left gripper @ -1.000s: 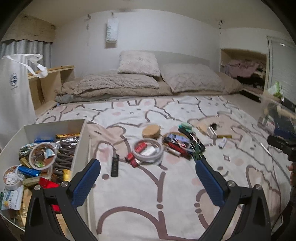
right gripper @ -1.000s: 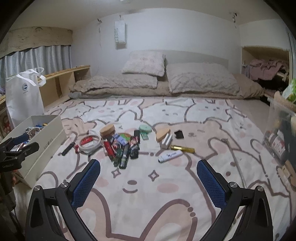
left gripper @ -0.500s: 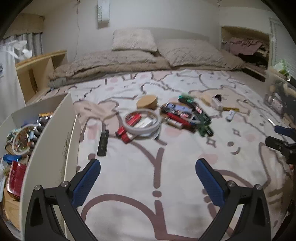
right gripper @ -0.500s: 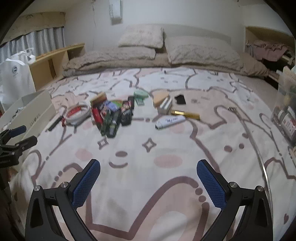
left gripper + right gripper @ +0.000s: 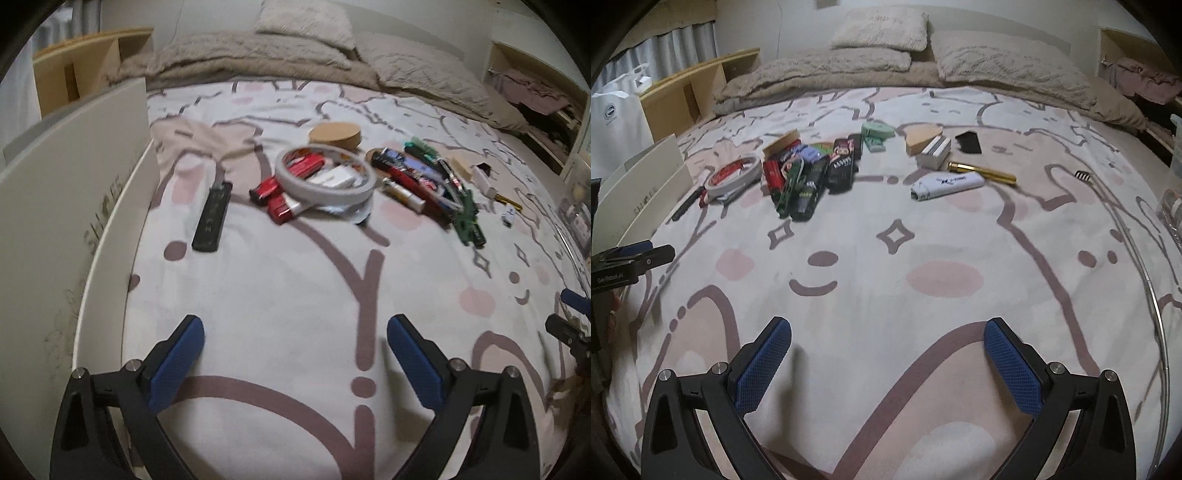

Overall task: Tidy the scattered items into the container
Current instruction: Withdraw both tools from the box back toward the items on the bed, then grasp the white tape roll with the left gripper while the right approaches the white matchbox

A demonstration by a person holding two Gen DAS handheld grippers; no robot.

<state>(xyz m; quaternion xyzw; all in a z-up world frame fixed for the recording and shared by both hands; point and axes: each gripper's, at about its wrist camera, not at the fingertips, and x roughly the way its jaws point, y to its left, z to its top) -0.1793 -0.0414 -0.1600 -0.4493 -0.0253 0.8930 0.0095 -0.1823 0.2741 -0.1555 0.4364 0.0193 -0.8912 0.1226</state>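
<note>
Both claws, left [image 5: 294, 332] and right [image 5: 887, 334], hang spread and empty over the bed [image 5: 886, 266]. Only the right wrist view shows the white lighter [image 5: 947, 185] and gold tube [image 5: 981, 172] plainly; the left shows the white box [image 5: 66, 206] close beside its claw.

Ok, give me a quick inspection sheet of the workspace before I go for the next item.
Surface: bed cover with cartoon print, mostly bare near both grippers.
Job's things: white container at the left edge; tape roll lying over red packets; black stick alone, nearest the container; white tube and gold tube further right.
Clutter: heap of dark and green packets; cork disc.
Grippers: left gripper open, empty; right gripper open, empty.
Cables: nothing seen.
Surroundings: pillows, wooden shelf, white bag.
</note>
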